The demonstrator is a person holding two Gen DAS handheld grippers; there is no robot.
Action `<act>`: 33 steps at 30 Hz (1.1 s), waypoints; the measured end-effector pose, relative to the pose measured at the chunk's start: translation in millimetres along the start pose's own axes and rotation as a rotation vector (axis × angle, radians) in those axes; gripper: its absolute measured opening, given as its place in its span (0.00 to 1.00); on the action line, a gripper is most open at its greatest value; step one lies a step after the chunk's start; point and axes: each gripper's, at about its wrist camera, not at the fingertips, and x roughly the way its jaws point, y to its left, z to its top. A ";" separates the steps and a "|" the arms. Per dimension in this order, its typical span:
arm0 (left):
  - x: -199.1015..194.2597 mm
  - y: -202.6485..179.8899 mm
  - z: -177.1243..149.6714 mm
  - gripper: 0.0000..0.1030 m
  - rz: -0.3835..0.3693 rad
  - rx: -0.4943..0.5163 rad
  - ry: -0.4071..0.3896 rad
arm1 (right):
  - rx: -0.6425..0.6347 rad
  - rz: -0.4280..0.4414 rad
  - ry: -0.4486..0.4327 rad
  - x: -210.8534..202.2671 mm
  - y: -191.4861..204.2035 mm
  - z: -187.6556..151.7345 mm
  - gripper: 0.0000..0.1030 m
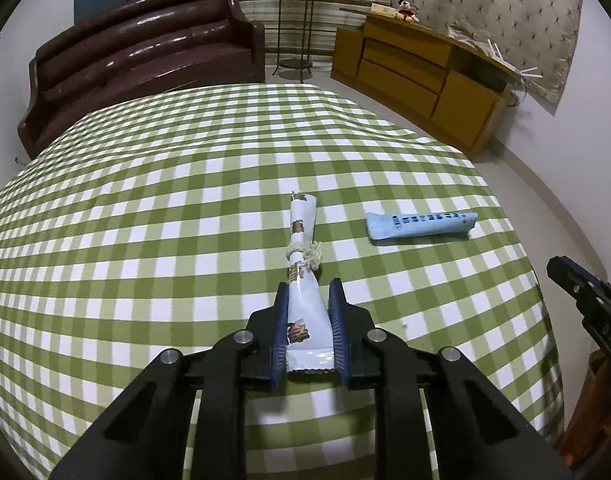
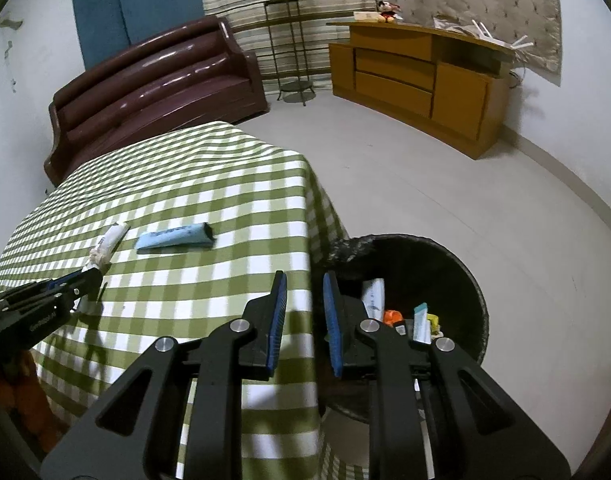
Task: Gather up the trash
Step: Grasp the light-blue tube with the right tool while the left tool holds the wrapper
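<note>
My left gripper [image 1: 308, 292] is shut on the near end of a white wrapper [image 1: 301, 240] tied round with a string; the wrapper lies along the green checked tablecloth [image 1: 165, 208]. A light blue tube-like packet [image 1: 419, 227] lies on the cloth to its right. My right gripper [image 2: 303, 286] is open and empty, over the table's right edge beside a black bin [image 2: 457, 264] lined with a bag that holds several bits of trash [image 2: 393, 314]. The wrapper [image 2: 111, 240], the blue packet [image 2: 175, 236] and the left gripper [image 2: 81, 280] show in the right wrist view too.
A brown sofa [image 1: 145, 56] stands behind the table. A wooden cabinet [image 1: 421, 76] with a plush toy stands at the back right, and a metal plant stand [image 2: 291, 48] between them. Grey floor [image 2: 425, 184] lies right of the table.
</note>
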 end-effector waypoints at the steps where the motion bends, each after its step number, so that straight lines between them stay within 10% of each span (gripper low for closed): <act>1: -2.0 3.4 -1.1 0.21 0.002 -0.003 -0.002 | -0.007 0.005 0.000 0.3 3.9 1.3 0.21; 33: -20.1 90.4 -2.5 0.21 0.060 -0.113 -0.030 | -0.285 0.110 0.082 58.9 101.6 50.6 0.49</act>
